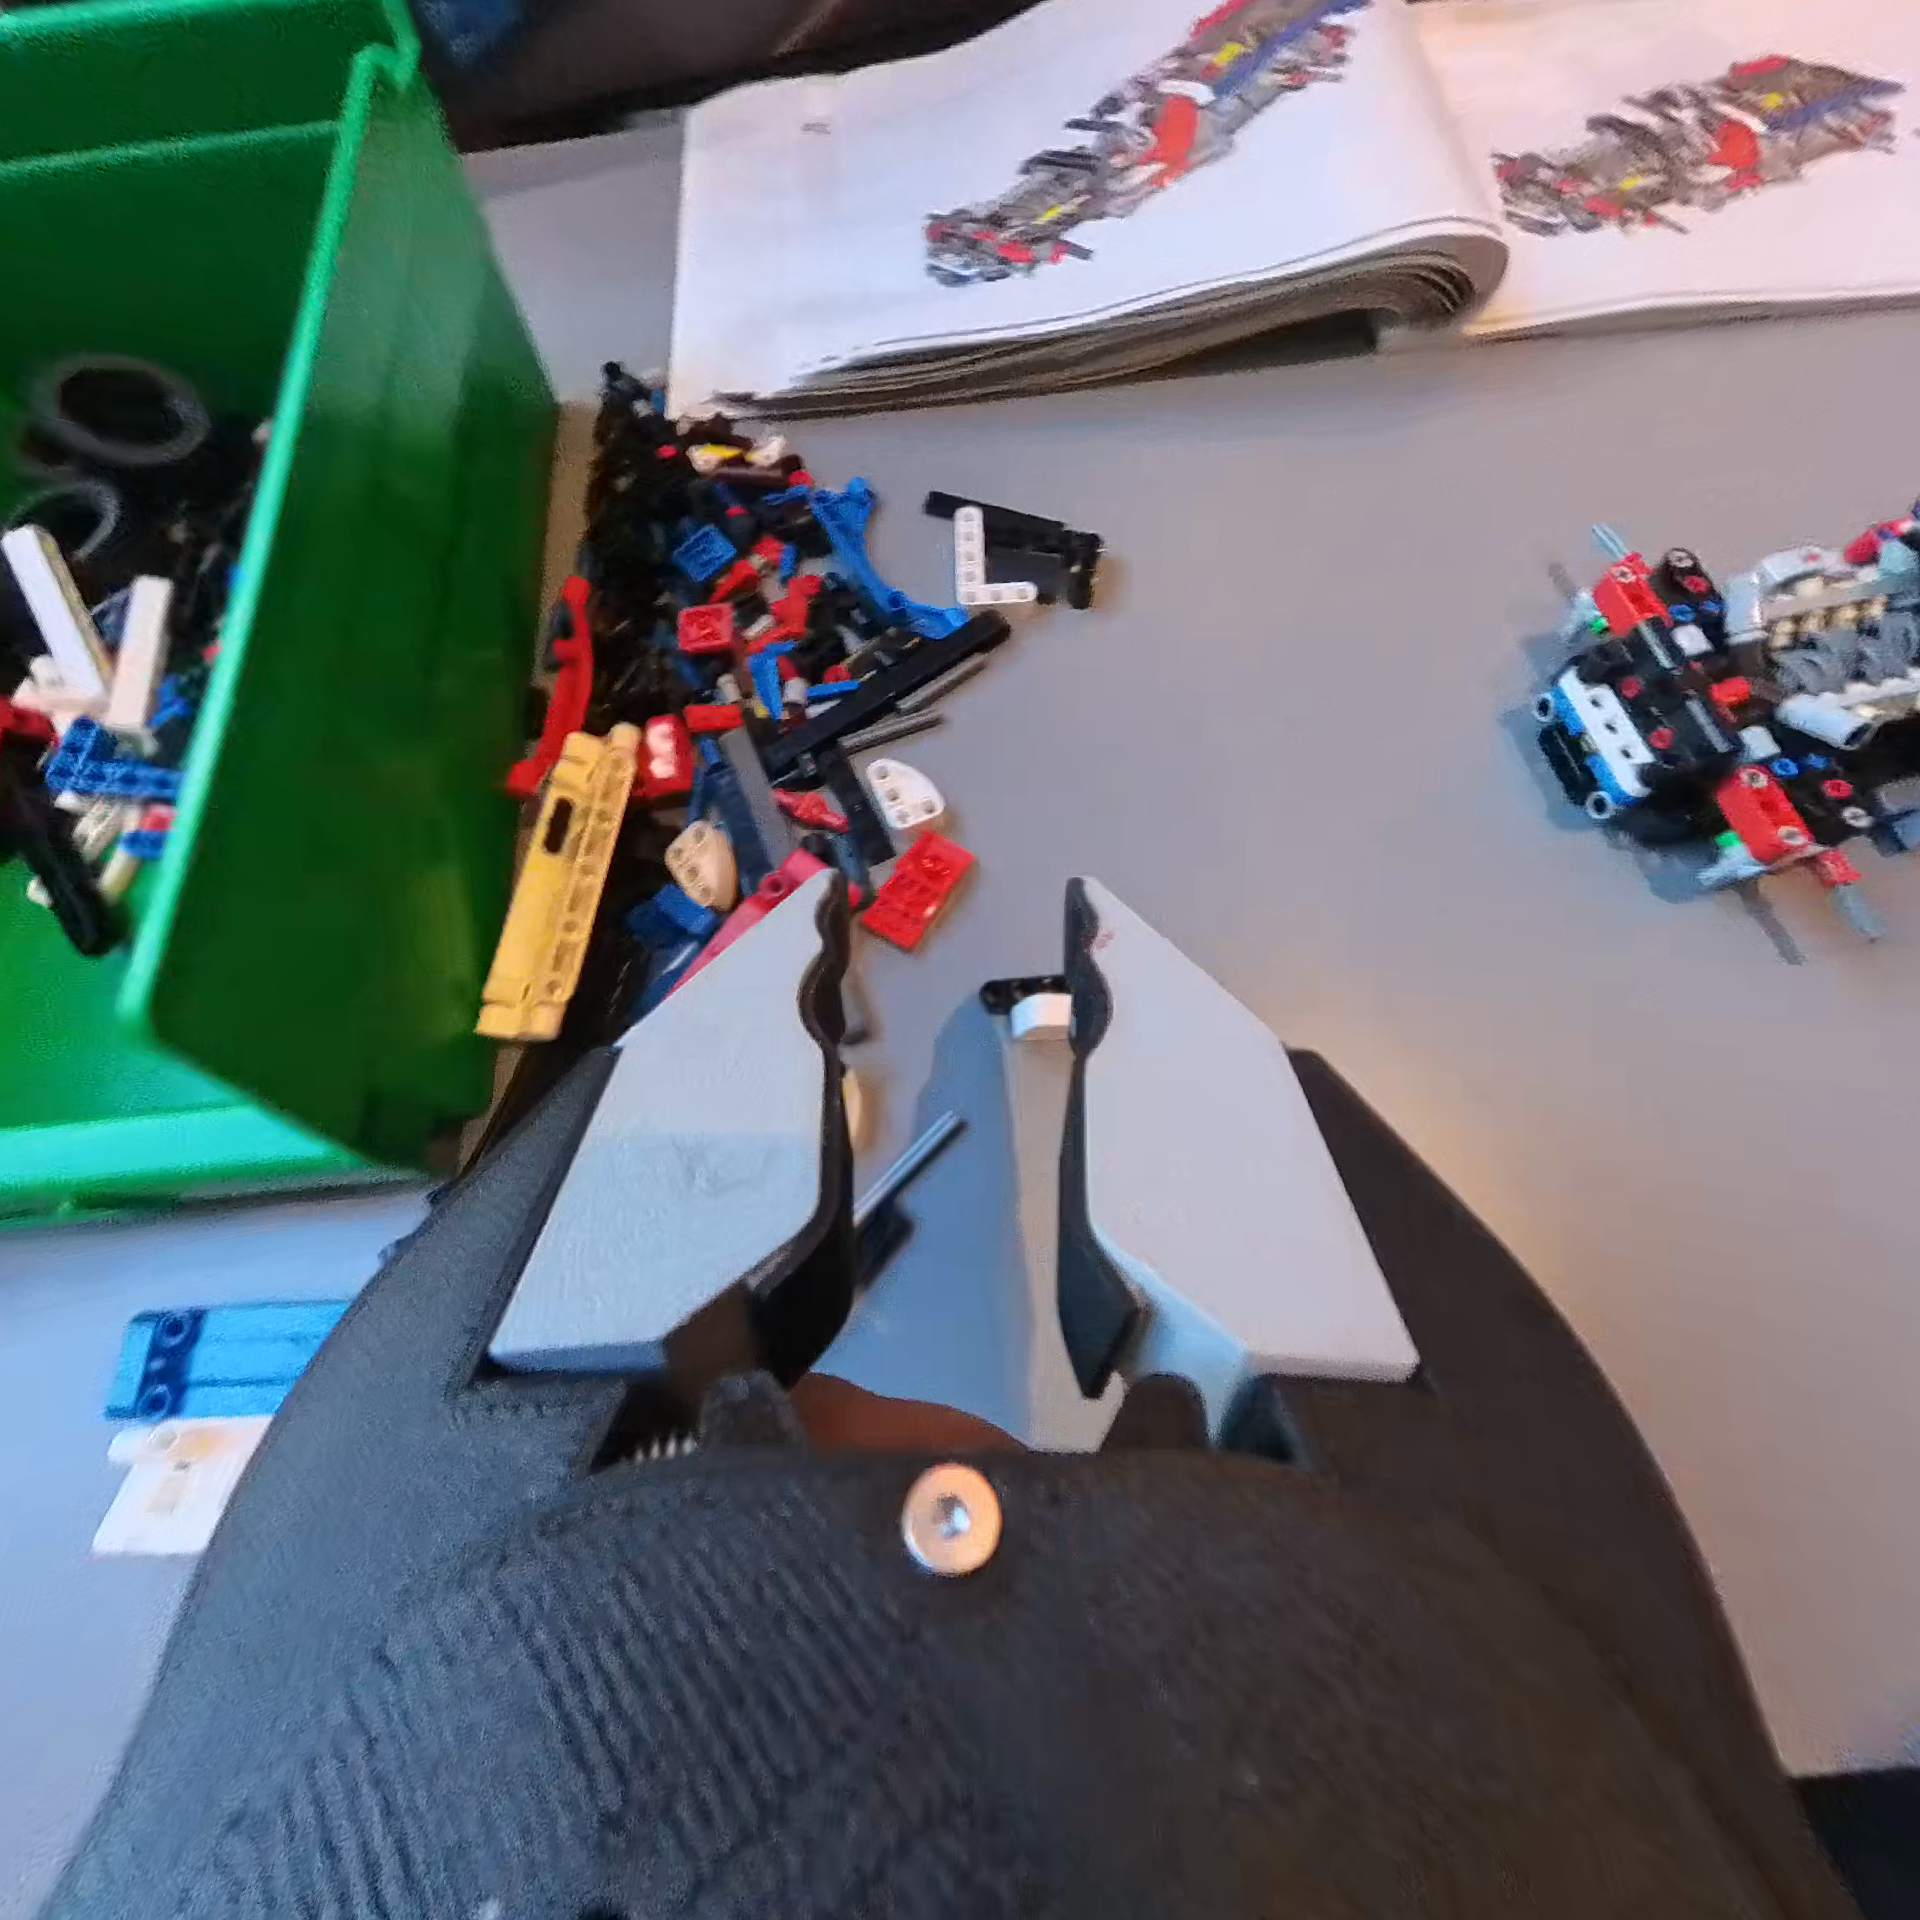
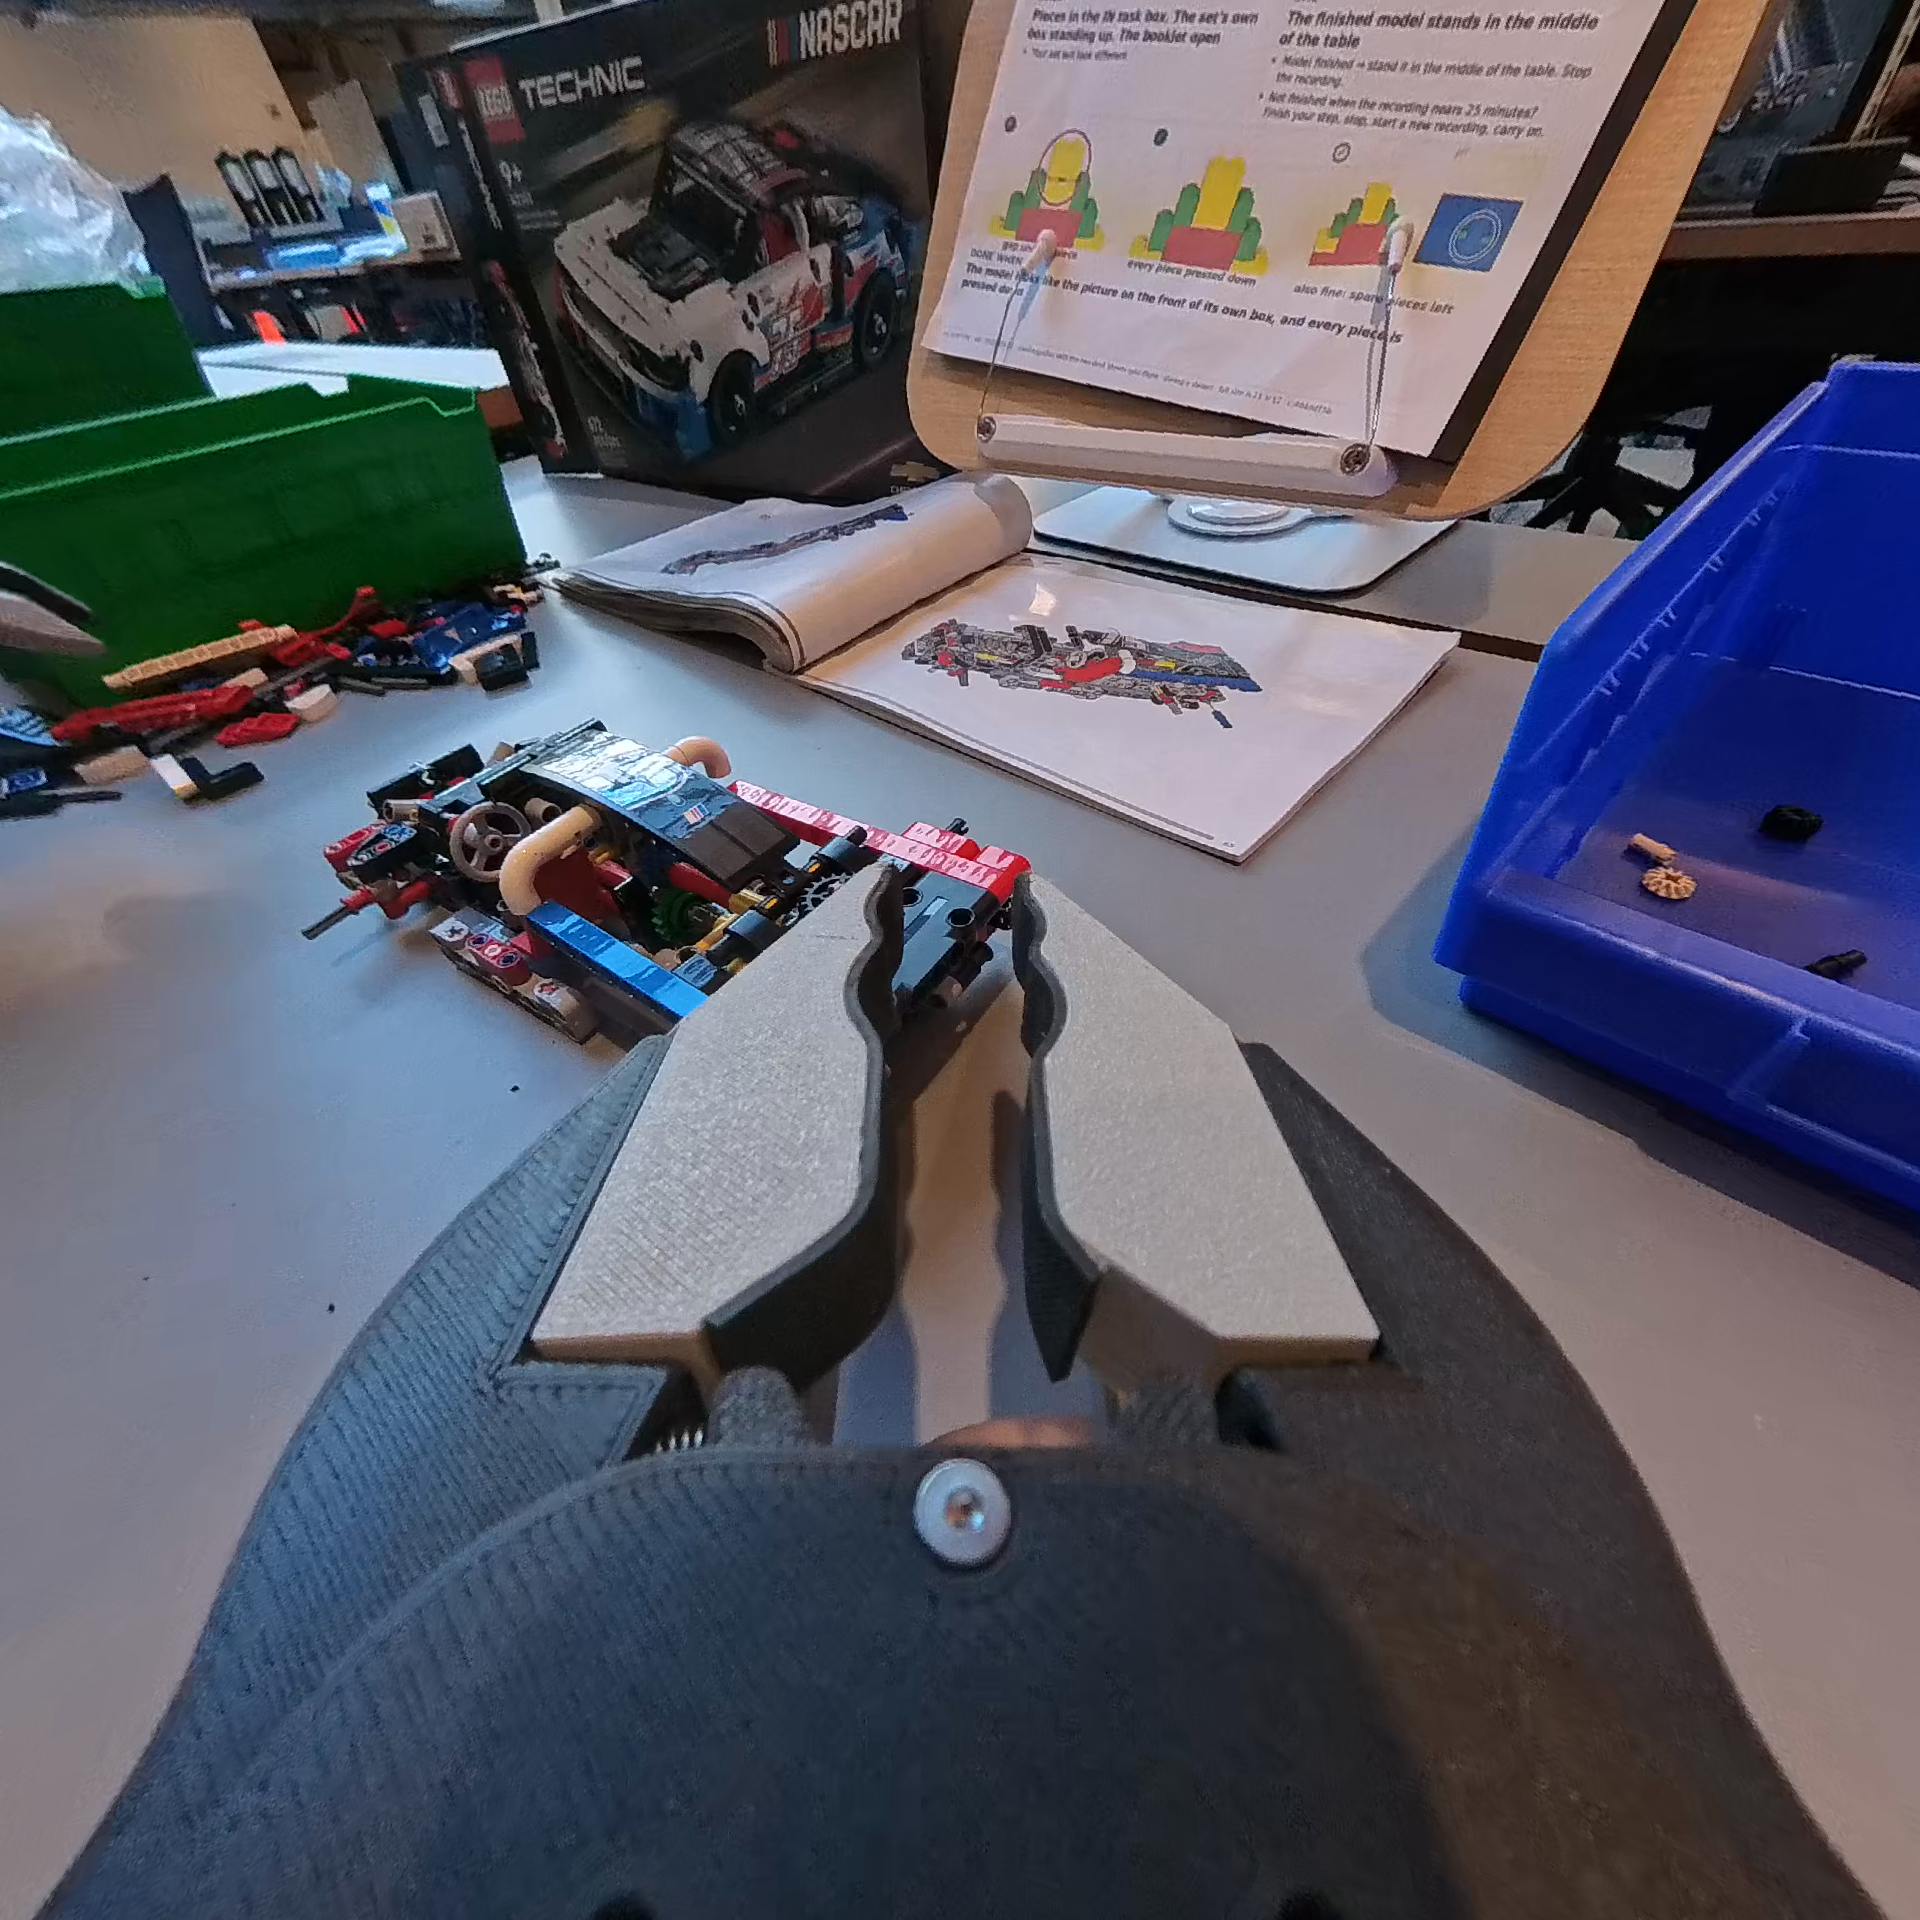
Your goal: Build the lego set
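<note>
1. Presently, the left gripper [image 1: 961, 904] hangs over the table [image 1: 1351, 1039] with its jaws parted by a moderate gap; a small white-and-black piece [image 1: 1034, 1008] lies against the inner face of one finger, but whether it is gripped cannot be told.
2. Loose pieces [image 1: 769, 665] lie in a heap just ahead, beside the green bin [image 1: 343, 727].
3. The right gripper [image 2: 951, 899] is partly open, its tips at the rear end of the half-built car [image 2: 644, 862]; contact cannot be confirmed.
4. An open instruction booklet [image 2: 1091, 675] lies beyond the car; a blue bin [image 2: 1714, 831] stands to the right.
5. The set's box [image 2: 707, 239] and a sheet stand [image 2: 1247, 260] are at the back.
</note>
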A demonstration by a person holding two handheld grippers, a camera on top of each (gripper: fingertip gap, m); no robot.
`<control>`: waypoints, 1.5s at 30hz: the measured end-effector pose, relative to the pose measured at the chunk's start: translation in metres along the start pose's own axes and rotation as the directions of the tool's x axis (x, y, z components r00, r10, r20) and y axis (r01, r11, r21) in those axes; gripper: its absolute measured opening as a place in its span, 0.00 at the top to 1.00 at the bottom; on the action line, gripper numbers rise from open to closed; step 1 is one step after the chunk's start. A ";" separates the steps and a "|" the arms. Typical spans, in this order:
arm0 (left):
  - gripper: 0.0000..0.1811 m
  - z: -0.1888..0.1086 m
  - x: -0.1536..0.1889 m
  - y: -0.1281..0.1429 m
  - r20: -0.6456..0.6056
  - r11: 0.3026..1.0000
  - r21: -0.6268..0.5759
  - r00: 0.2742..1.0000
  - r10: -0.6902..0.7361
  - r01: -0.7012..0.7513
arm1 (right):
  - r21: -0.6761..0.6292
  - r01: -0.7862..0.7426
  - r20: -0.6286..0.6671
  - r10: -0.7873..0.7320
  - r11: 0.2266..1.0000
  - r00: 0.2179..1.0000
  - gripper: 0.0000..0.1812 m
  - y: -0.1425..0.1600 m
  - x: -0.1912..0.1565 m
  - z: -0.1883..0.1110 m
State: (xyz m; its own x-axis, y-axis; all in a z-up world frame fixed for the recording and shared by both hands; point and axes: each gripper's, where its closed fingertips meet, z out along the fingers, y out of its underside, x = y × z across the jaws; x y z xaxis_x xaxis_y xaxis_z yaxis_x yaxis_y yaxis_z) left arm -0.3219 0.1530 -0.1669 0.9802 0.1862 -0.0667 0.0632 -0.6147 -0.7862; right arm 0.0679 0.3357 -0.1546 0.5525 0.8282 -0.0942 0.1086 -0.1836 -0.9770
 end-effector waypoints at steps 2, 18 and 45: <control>0.78 -0.004 -0.016 0.004 0.033 1.000 -0.011 0.999 -0.012 0.012 | -0.003 0.000 0.002 0.000 1.000 1.000 0.91 0.000 -0.001 0.000; 0.84 0.035 -0.023 -0.043 -0.036 0.995 -0.078 0.997 0.065 -0.068 | -0.016 -0.007 0.010 0.007 1.000 1.000 0.91 0.002 -0.001 0.002; 0.95 0.129 -0.065 -0.095 0.026 0.846 -0.471 0.954 0.298 -0.252 | -0.018 -0.007 0.035 0.008 1.000 0.999 0.92 0.002 -0.006 0.003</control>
State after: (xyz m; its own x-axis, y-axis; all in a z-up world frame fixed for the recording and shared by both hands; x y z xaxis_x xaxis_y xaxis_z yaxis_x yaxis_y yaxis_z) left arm -0.4161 0.2979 -0.1668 0.9494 0.0141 -0.3138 -0.1048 -0.9276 -0.3587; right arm 0.0621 0.3323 -0.1569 0.5244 0.8446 -0.1084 0.1194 -0.1990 -0.9727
